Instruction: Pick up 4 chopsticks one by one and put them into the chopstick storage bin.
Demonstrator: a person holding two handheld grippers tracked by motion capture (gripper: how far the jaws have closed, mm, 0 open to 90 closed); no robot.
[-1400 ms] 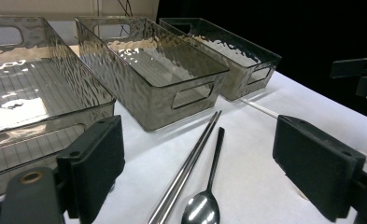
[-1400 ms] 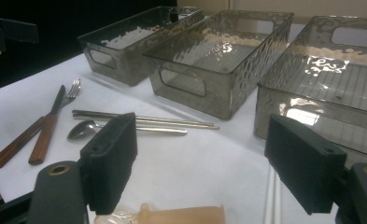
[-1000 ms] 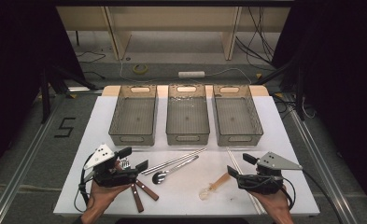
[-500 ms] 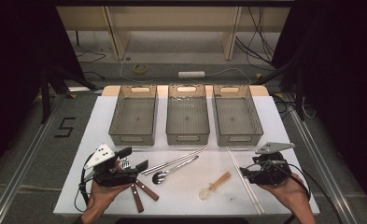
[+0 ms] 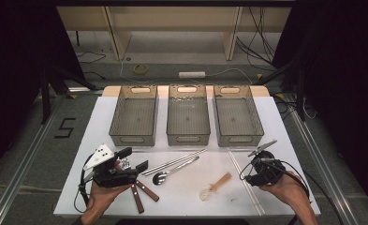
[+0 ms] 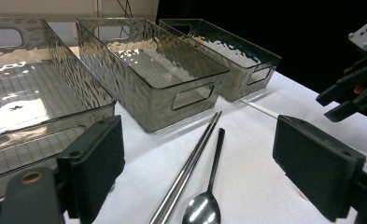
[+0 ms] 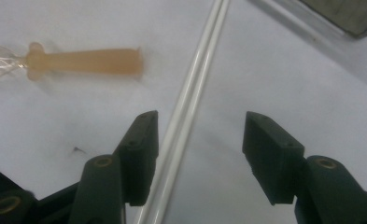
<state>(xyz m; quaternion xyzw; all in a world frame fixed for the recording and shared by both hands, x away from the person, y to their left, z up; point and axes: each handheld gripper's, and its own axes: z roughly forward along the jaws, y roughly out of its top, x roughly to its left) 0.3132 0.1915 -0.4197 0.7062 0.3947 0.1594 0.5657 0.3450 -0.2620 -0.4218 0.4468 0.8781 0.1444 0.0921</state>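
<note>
White chopsticks [image 7: 190, 107] lie between the right gripper's [image 7: 197, 140] jaws, which have just been closing but aren't yet touching, lined up to pick the 2 off the table [image 5: 191, 197].

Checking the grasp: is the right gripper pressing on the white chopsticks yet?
Apart. In the right gripper view the white chopsticks lie between the right gripper pads, with bare table beside each pad; the jaws have just been closing.

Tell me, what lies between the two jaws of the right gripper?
In the right gripper view, the pair of white chopsticks runs between the jaws of the right gripper, close to one jaw, on the white table. The pads do not press them.
</note>
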